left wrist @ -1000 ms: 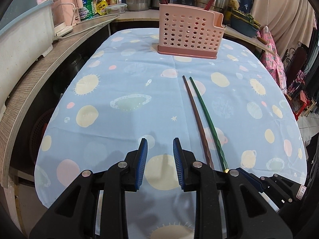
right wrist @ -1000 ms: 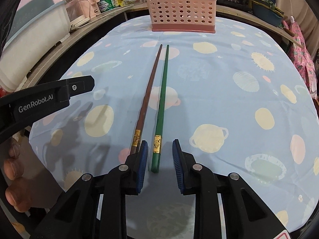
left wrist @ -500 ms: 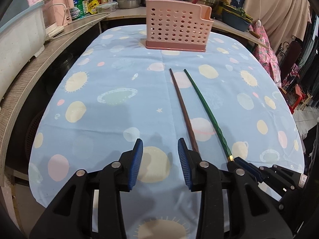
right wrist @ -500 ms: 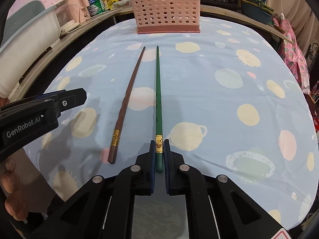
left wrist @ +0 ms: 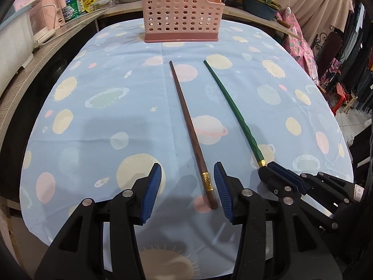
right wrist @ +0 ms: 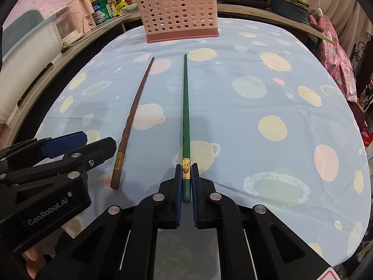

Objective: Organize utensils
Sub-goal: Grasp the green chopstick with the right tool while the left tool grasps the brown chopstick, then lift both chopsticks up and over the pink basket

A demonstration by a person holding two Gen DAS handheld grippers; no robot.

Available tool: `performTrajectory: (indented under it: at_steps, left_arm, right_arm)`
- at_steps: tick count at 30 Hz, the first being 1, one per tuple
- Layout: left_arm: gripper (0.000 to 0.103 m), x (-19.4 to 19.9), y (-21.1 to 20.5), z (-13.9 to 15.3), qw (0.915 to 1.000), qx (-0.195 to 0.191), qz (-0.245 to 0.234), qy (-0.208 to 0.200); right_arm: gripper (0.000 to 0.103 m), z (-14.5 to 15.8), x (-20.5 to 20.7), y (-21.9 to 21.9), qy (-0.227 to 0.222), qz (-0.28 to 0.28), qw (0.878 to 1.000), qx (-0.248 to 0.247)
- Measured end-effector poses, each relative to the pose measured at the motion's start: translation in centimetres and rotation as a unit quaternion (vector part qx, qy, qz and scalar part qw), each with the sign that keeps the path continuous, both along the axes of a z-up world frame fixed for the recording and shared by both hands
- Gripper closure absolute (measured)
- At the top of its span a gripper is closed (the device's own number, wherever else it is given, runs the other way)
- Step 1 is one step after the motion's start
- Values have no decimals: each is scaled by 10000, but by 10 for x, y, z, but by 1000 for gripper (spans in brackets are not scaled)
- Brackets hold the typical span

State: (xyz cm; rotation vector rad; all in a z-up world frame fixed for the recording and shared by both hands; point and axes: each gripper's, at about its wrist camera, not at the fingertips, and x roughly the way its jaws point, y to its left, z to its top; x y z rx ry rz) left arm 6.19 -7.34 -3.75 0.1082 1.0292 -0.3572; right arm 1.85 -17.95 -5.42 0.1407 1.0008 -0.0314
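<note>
- Chopsticks are the task's things: a long dark-green chopstick with a gold band (right wrist: 185,126) and a long brown wooden chopstick with a gold band (left wrist: 190,130) lie side by side, apart, down the middle of both frames, thin tips toward the top.
- Right gripper (right wrist: 185,182) – lower centre of its view – is clamped narrow on the green chopstick's thick end at the gold band; whether that end has left the cloth cannot be told.
- Left gripper (left wrist: 187,182), lower centre of its view, stands half wide; its jaws have just been opening, and the brown chopstick's banded end lies between them, untouched, closer to the right pad.
- Judged step: the pick-up – green one gripped, brown one being lined up. Next calls for centring and closing on the brown end, then carrying both up.
- Pink perforated plastic utensil basket (left wrist: 181,14) waits at top centre on the light-blue planet-print tablecloth (left wrist: 93,121).
</note>
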Motion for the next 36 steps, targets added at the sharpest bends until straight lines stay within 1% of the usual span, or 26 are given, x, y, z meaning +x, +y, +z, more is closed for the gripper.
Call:
performTrajectory:
  at_steps: [11, 19, 22, 25, 27, 29, 31, 36]
  left_arm:
    - [59, 2, -2, -17, 9997, 118, 1, 222]
    - [60, 1, -3, -17, 9996, 195, -8, 185]
    - [66, 1, -3, -17, 9996, 225, 7, 173]
    - [77, 2, -1, -17, 9996, 214, 29, 179]
    - [90, 3, 1, -16, 9996, 187, 52, 203]
    - [95, 4, 3, -16, 9996, 153, 59, 244]
    - [96, 5, 5, -16, 9995, 96, 68, 283]
    - [96, 5, 13, -5, 9997, 2, 132, 194]
  right_arm:
    - [96, 0, 0, 0, 1, -2, 10000, 0]
    - [96, 0, 0, 0, 0, 1, 10000, -3]
    - [96, 0, 0, 1, 1, 0, 10000, -6]
    - [96, 0, 0, 1, 2, -1, 10000, -3]
    - [96, 0, 0, 1, 3, -1, 10000, -2]
    - [96, 0, 0, 1, 7, 1, 10000, 1]
    - [96, 0, 0, 1, 5, -1, 10000, 4]
    - [96, 4, -1, -1, -51, -25, 10000, 17]
